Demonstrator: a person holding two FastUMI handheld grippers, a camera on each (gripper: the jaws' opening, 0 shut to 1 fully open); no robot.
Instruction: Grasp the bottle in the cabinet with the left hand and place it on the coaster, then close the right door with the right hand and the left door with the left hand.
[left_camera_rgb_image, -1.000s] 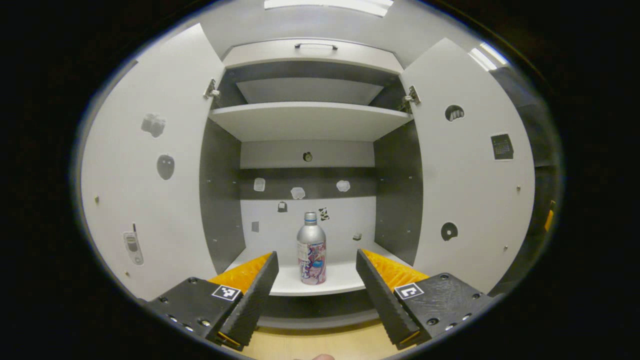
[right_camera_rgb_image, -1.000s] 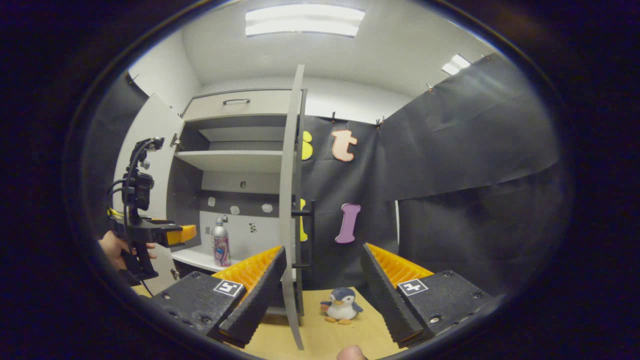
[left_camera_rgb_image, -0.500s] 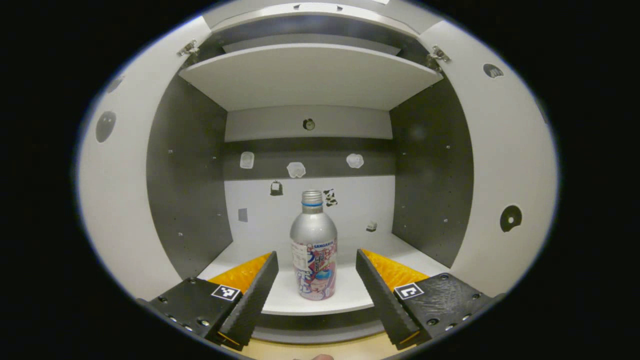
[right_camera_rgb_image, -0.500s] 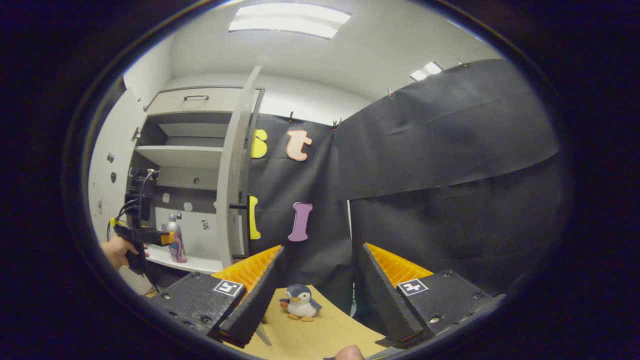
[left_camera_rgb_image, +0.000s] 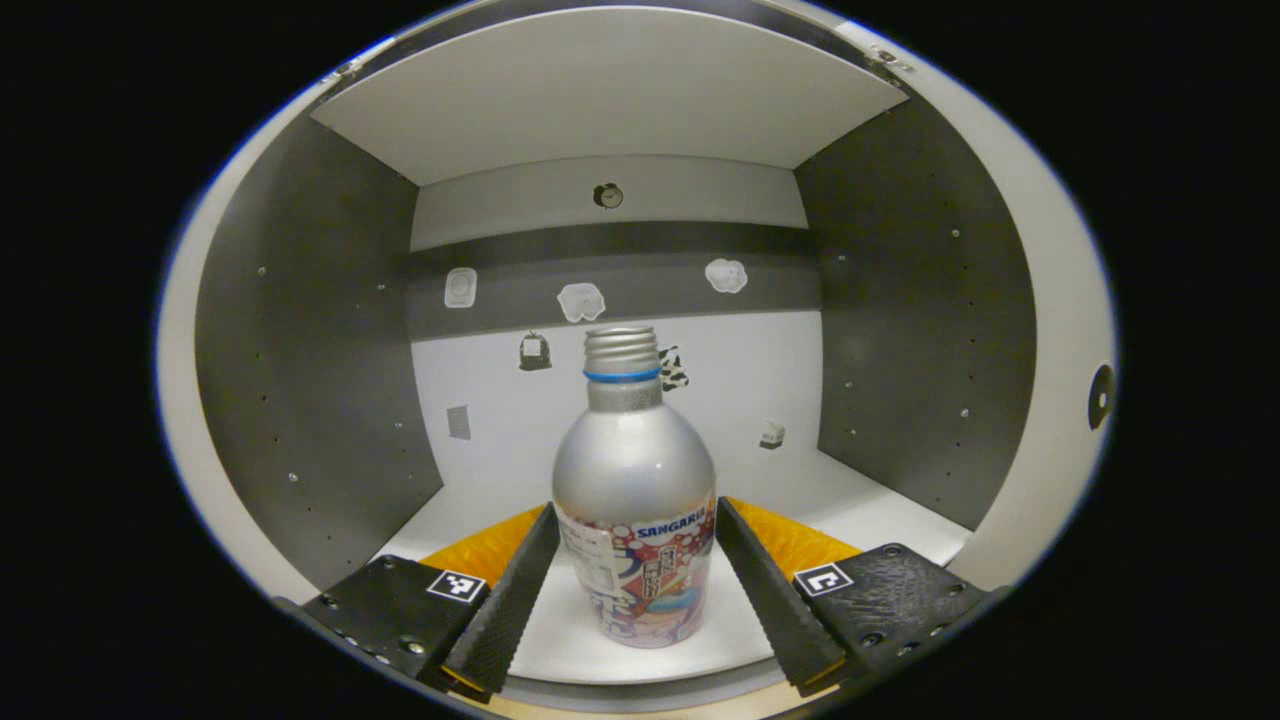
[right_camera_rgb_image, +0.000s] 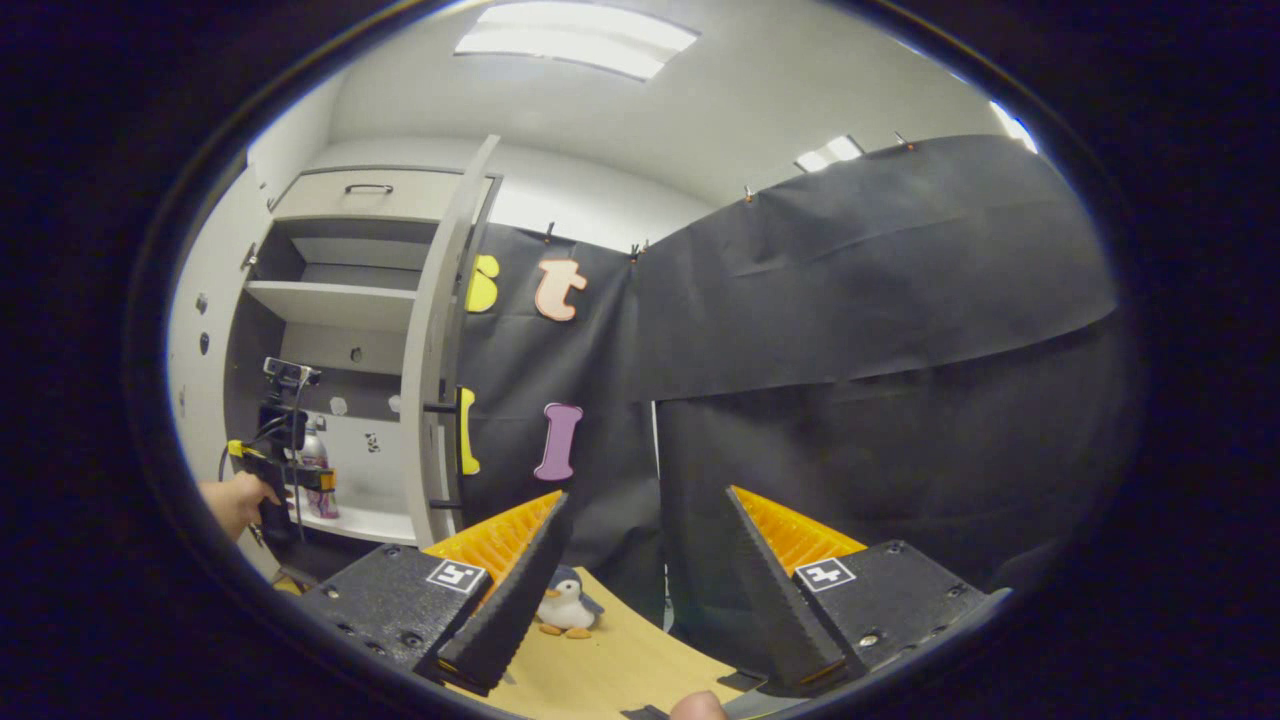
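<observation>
- bottle: base sides sit behind the left gripper fingers; can't tell if the pads touch it or stand just clear
- small stickers on the cabinet back wall: too small to make out
- right gripper view: bottle mostly covered by the far-off left gripper; hand cut by the picture edge
- penguin toy: partly behind a right gripper finger
- right door: edge-on, face hidden
</observation>
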